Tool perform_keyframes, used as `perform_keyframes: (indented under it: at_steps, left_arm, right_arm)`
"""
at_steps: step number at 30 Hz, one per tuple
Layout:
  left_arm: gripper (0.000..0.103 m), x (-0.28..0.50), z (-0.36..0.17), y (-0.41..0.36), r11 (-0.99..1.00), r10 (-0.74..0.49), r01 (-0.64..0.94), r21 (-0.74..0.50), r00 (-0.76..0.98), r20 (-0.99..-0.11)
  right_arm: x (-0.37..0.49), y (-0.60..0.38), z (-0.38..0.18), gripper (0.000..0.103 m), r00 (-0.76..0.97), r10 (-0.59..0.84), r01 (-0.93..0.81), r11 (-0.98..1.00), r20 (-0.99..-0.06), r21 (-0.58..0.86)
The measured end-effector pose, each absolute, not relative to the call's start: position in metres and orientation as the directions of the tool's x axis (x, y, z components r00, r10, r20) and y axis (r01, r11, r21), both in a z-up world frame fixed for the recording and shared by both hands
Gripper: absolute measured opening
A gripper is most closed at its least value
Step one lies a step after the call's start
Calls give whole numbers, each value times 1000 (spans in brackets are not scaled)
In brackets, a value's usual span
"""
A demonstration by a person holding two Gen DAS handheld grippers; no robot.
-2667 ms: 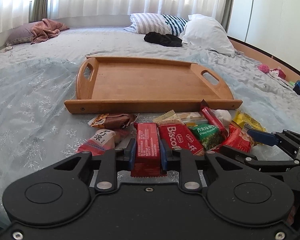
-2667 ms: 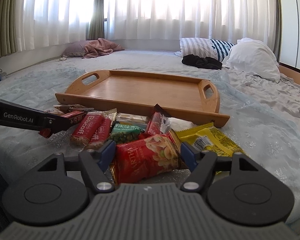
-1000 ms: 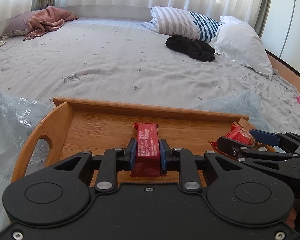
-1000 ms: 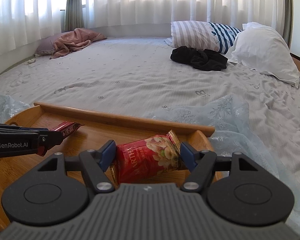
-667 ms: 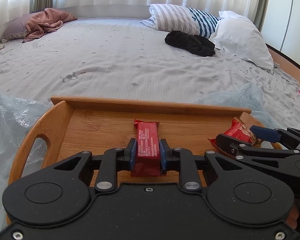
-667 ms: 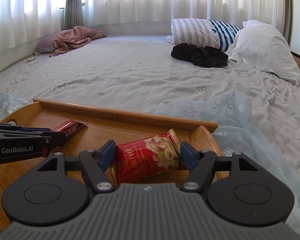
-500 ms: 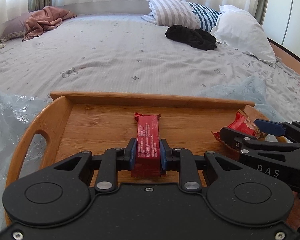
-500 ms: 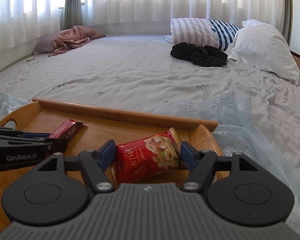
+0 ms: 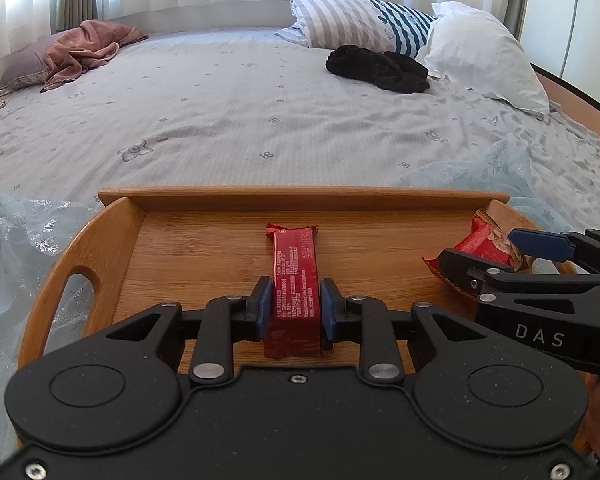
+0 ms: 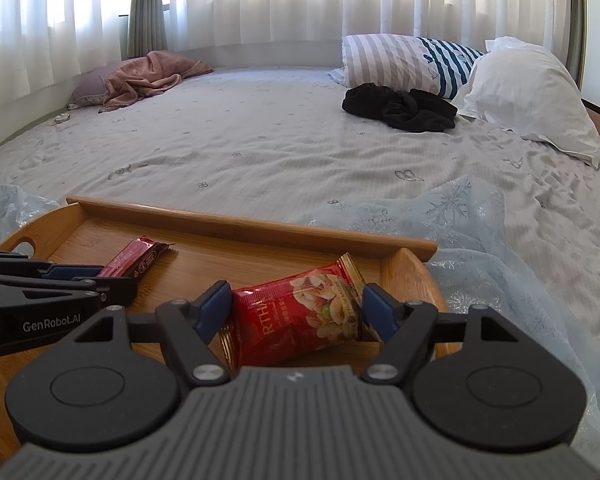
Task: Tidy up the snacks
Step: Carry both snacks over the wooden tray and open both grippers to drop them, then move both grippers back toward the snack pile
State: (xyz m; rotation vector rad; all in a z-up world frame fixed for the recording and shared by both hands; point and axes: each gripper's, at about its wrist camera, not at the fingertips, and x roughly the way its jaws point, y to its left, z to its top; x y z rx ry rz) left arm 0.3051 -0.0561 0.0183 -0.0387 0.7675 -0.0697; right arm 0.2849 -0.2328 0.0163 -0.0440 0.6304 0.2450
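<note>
Snacks are already over the wooden tray (image 9: pixel 80 248): a narrow red bar (image 9: pixel 295 276) lies lengthwise on its floor near the middle, far end toward the far rim, with small print on the wrapper too fine to read. The left gripper (image 9: pixel 294 308) has its blue pads against both sides of the bar's near end, jaws nearly closed on it. A red nut packet (image 10: pixel 300 316), lettered "RTHA" with pictured nuts, sits by the tray's right end, one gold-crimped end tilted up. The right gripper (image 10: pixel 296 308) straddles it with jaws set wide; whether the pads press the packet or stand just off it cannot be told. "GenRobot.AI" is printed on the left gripper's side, "DAS" on the right one's. The tray rests on a pale blue snowflake cloth (image 10: pixel 472 216) spread over the bed (image 10: pixel 280 140).
</note>
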Motion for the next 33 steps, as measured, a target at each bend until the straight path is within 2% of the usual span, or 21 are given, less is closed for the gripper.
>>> perform_keyframes:
  at_steps: [1,5,7,10,19,33]
  left_arm:
    - [48,303,20,-55,996,-84,51,-68,716,-693]
    - [62,290,38,-50,997,-72,62,-39,744,-664]
    - [78,283,47,-47,998,-58,57,-23,752,-656]
    - [88,268,61,-40,997,-68,67,-26,769,-635]
    - [95,203,86,-33,992,-107,129,-5,805,-584]
    - [98,103,86,-15,986,-163,161,-51,824,-543]
  right_arm:
    - [283,-233,18,87,782,213,-238,971,-586,36]
    - [273,-232,28,90,792,205,-230,973,-575,29]
    - [267,-234,36,92,797,202,-225,974,-569,31]
    - [252,-235,49,95,808,206,-229,973,-553,28]
    - [193,-238,71,103,837,242,-277,961,-491,2]
    - [100,-260,54,103,859,251,-262,964,-445,38]
